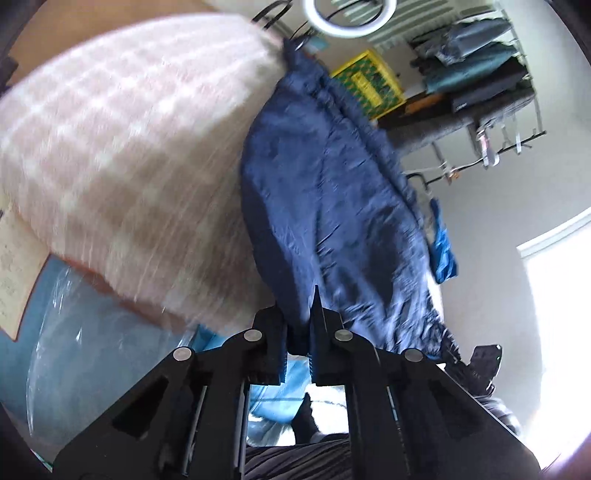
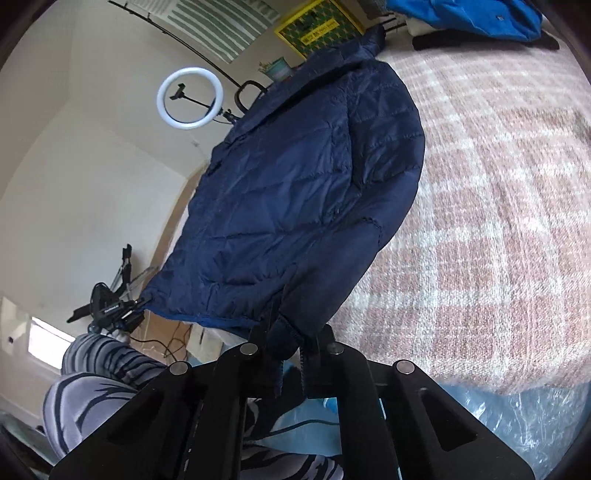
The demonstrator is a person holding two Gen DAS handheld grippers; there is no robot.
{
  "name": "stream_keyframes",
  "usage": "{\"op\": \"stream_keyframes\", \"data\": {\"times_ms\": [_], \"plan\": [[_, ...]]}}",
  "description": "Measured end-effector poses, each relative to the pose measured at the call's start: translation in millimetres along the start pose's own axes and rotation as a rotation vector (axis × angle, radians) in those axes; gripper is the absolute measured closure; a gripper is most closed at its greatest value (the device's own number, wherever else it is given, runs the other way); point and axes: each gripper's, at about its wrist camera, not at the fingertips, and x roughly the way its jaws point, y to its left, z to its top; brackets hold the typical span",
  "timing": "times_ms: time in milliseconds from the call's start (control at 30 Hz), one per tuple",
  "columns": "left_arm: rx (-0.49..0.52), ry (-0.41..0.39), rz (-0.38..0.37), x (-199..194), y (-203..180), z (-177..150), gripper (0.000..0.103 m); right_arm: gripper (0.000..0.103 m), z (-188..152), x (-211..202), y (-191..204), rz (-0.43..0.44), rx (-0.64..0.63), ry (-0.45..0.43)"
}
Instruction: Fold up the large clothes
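Observation:
A navy quilted jacket (image 1: 332, 199) is held up off the bed with its upper part resting on a pink and white checked blanket (image 1: 122, 158). My left gripper (image 1: 300, 325) is shut on the jacket's bottom hem. In the right wrist view the jacket (image 2: 295, 192) spreads wide above the checked blanket (image 2: 498, 221). My right gripper (image 2: 290, 339) is shut on a bunched corner of the hem, with the fabric bulging between the fingers. The other gripper (image 2: 114, 314) shows at the jacket's far hem corner.
A ring light (image 2: 189, 97) stands beyond the bed. A rack of clothes (image 1: 480, 77) is at the back right. A bright blue garment (image 2: 469, 14) lies at the bed's far end. The person's striped trousers (image 2: 96, 384) are below. Clear plastic (image 1: 74, 325) covers the mattress side.

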Motion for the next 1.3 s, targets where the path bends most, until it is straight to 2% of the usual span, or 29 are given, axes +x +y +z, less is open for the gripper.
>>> {"op": "stream_keyframes", "data": {"times_ms": [200,333,500,567,700,967,1300], "plan": [[0.053,-0.069,-0.041,-27,-38,23,0.097,0.099,23,-32,25,0.034,-0.035,-0.121],[0.083,-0.104,-0.066,-40,-54,27,0.097,0.099,32,-52,39,0.052,-0.057,-0.193],[0.055,-0.062,-0.023,-26,-41,22,0.097,0.099,22,-42,28,0.035,-0.034,-0.171],[0.022,-0.055,-0.028,-22,-33,22,0.097,0.099,21,-29,25,0.007,-0.026,-0.146],[0.003,-0.074,-0.050,-22,-38,36,0.097,0.099,32,-32,23,0.025,-0.010,-0.165],[0.079,-0.134,-0.056,-20,-88,96,0.097,0.099,80,-49,48,0.030,-0.075,-0.227],[0.137,-0.174,-0.028,20,-136,191,0.097,0.099,168,-35,59,-0.021,-0.108,-0.269]]}}
